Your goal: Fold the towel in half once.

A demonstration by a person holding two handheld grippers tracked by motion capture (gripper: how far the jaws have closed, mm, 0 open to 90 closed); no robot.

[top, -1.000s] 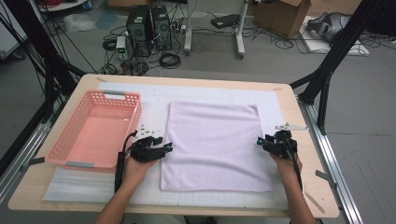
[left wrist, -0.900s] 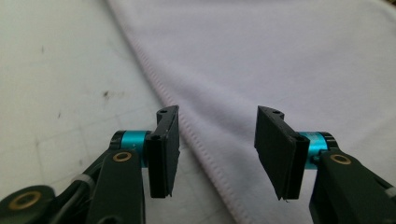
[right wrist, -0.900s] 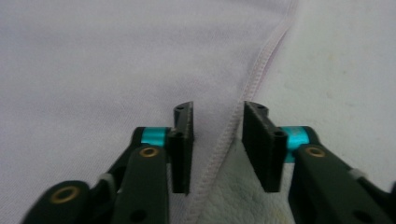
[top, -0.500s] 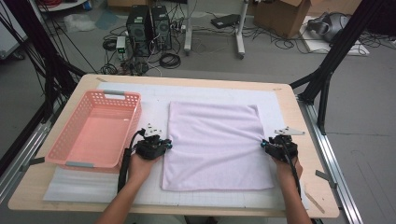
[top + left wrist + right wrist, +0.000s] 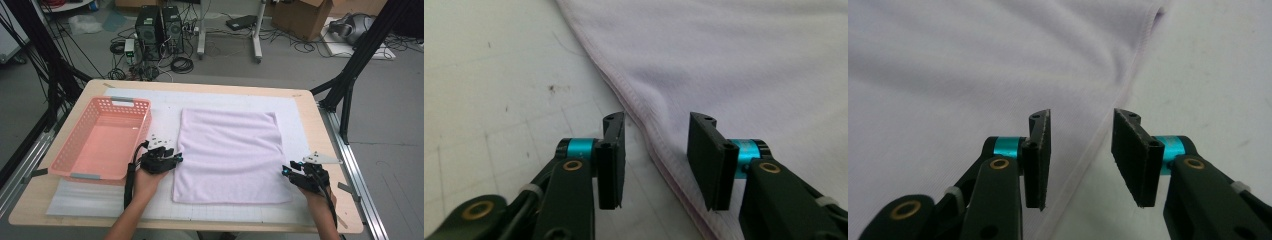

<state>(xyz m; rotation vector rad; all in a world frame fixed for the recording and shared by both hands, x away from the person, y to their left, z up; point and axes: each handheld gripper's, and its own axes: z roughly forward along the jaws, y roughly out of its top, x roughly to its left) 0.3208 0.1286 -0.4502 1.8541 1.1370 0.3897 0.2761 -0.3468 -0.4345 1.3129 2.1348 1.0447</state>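
A pale lilac towel (image 5: 229, 155) is spread flat on the white mat (image 5: 165, 107) that covers most of the worktop (image 5: 320, 125), lying in the middle and reaching from near the far edge almost to the near edge. The left gripper (image 5: 176, 159) is held at the towel's left edge, toward its near left corner, and its jaws are seen parted in the left gripper view, with the stitched hem (image 5: 644, 130) running up between them; one jaw is over the bare mat, the other over the cloth. Nothing is clamped. The right gripper (image 5: 286, 171) is placed at the towel's right edge, close to the near right corner. Its jaws are likewise spread apart, and the hem (image 5: 1108, 125) passes through the gap between them, with cloth on one side and mat on the other. A pink slotted basket (image 5: 82, 172) is set on the left part of the worktop, just beside the left gripper and apart from the towel.
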